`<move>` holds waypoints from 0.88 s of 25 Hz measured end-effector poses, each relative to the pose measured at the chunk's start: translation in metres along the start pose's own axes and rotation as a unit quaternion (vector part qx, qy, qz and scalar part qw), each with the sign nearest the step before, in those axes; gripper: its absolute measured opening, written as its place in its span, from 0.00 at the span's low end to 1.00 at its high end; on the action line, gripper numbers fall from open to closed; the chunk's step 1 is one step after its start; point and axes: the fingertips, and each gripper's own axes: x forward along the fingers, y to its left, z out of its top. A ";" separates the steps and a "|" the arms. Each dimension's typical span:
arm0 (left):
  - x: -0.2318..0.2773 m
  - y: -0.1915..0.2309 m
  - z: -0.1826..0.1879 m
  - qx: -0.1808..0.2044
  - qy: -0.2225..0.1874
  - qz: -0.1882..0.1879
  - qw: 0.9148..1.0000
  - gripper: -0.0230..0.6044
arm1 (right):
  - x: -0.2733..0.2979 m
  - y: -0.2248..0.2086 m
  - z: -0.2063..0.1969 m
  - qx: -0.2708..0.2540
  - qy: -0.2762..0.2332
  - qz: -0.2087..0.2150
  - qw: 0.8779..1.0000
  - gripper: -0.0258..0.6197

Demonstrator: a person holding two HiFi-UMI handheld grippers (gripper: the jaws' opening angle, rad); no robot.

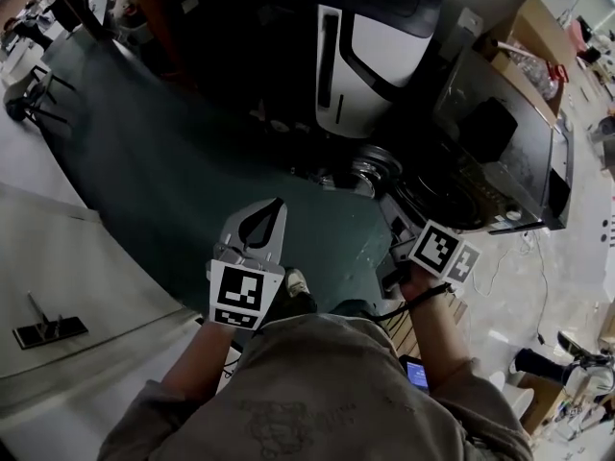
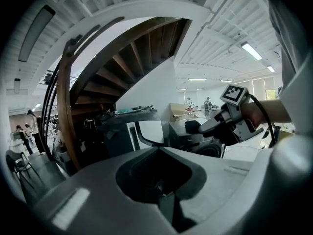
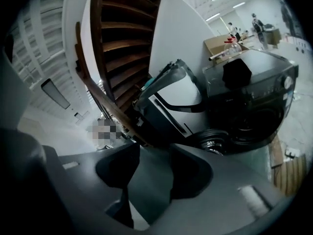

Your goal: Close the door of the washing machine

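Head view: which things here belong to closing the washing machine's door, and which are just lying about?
Belongs to the job:
washing machine
its open door
right claw, open and empty
left claw, shut and empty

Just lying about:
white appliance beside the machine
cardboard box behind it
black tool on the pale surface at left

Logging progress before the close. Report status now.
Left hand-held gripper shut, empty; right hand-held gripper open, empty. Washing machine door open, untouched. Nothing seen blocking it.
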 end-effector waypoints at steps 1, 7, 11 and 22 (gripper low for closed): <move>0.006 0.006 -0.002 0.001 0.002 -0.003 1.000 0.04 | 0.009 -0.002 0.002 0.020 0.000 -0.005 1.000 0.37; 0.043 0.035 -0.021 -0.005 0.019 -0.015 1.000 0.04 | 0.060 -0.025 0.004 0.109 0.005 -0.036 0.993 0.41; 0.069 0.045 -0.029 -0.004 0.030 -0.026 0.999 0.04 | 0.088 -0.040 0.006 0.149 0.008 -0.056 0.987 0.42; 0.146 0.062 -0.054 -0.023 0.067 -0.027 0.997 0.04 | 0.180 -0.098 0.012 0.213 0.043 -0.101 0.971 0.46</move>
